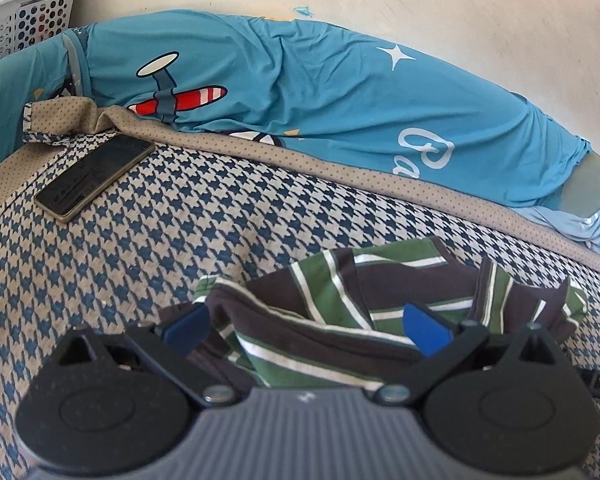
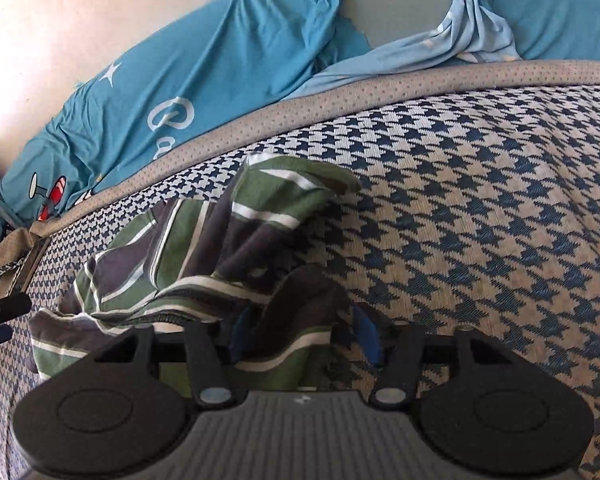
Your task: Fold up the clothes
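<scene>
The houndstooth mat (image 1: pixel 140 264) covers the surface, with a blue printed sheet (image 1: pixel 300 92) bunched along its far edge. The striped shirt (image 2: pixel 204 248) lies crumpled on the mat. The left gripper (image 1: pixel 304 324) stands wide around its cloth; the right gripper (image 2: pixel 300 328) is narrower, with a dark fold between its fingers, but I cannot tell if it pinches. A thin pinch may slip, or catch only one layer. The phone (image 1: pixel 94 178) lies well apart.

striped shirt (image 2: pixel 204 240) between right claw (image 2: pixel 300 332) fingers

Bright, even daylight; soft shadows; strong fisheye bending at edges, dark corner vignette; nearest foreground slightly soft.
</scene>
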Tool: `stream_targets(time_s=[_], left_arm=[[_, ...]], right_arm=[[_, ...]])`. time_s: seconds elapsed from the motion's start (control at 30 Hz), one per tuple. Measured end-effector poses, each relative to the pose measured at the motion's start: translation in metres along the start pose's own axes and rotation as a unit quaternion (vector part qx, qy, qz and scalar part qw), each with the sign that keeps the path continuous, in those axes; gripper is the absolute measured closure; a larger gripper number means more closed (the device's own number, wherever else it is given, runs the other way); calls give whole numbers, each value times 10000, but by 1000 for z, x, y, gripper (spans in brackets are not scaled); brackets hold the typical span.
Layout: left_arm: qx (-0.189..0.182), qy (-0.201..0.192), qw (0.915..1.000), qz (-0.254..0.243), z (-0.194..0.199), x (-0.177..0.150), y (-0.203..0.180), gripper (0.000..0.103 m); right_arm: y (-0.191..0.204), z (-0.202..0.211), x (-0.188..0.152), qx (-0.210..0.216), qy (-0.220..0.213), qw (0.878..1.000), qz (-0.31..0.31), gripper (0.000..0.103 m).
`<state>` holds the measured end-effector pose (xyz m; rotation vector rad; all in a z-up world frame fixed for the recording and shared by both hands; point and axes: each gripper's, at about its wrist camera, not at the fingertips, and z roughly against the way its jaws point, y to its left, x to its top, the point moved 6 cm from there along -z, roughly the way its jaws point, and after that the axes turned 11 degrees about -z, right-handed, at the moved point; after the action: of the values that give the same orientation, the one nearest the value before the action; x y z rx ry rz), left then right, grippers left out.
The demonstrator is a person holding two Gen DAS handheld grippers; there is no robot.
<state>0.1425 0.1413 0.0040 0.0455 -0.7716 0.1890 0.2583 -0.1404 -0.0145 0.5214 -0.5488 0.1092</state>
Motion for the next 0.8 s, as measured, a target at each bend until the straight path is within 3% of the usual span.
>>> stream_targets(time_s=[0.03, 0.17, 0.33, 0.4, 0.5, 0.6, 0.7, 0.8], left_arm=[[-9, -2, 10000, 2, 1, 0, 1, 0], [117, -70, 9999, -46, 6, 3, 7, 0], [346, -249, 9991, 25, 16, 9, 23, 0], [351, -226, 9991, 111, 18, 10, 28, 0], [345, -260, 9990, 144, 21, 11, 32, 0], [374, -260, 9989, 66, 22, 10, 32, 0], [321, -179, 9993, 3, 19, 7, 28, 0], [231, -72, 9996, -169, 13, 3, 18, 0]], right_arm=[[0, 0, -1, 24, 27, 10000, -39, 95], [14, 24, 0, 357, -218, 9990, 172, 95], [48, 82, -11, 1496, -461, 9858, 612, 95], [65, 100, -27, 1884, -347, 9769, 945, 95], [91, 116, -62, 2275, -28, 9590, 1692, 95], [107, 128, -110, 2655, 690, 9310, 2409, 95], [113, 129, -155, 2706, 1313, 8973, 3231, 95], [108, 127, -178, 2552, 1643, 8809, 3631, 90]])
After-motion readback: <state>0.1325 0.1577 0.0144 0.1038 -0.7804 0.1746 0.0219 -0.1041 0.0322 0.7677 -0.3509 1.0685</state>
